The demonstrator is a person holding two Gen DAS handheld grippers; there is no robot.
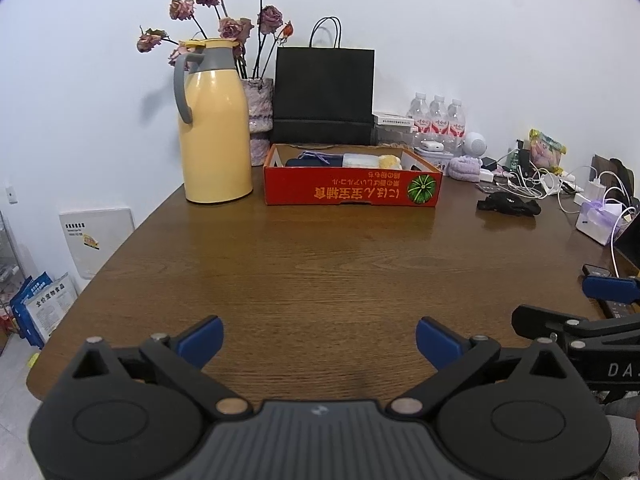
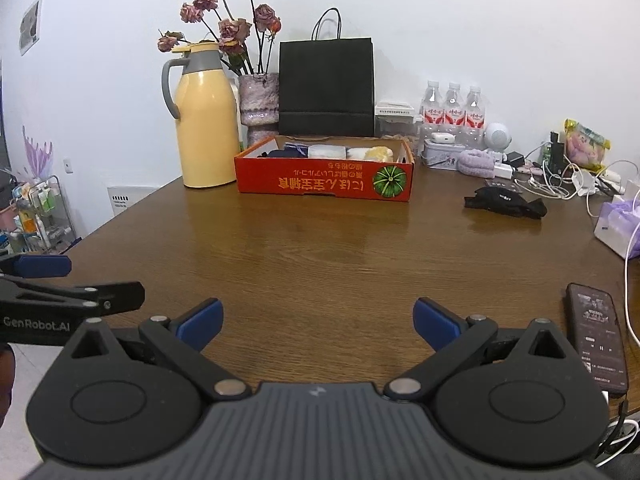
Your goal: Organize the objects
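Note:
A red cardboard box stands at the far middle of the brown table and holds a dark pouch, a white packet and a yellowish item. A black cloth item lies on the table right of the box. My left gripper is open over the near table edge, nothing between its blue pads. My right gripper is also open and empty, level with the left one. Each gripper shows at the side of the other's view.
A yellow thermos jug, a vase of dried roses and a black paper bag stand behind the box. Water bottles, cables, chargers and a tissue box crowd the right side. A phone lies near my right gripper.

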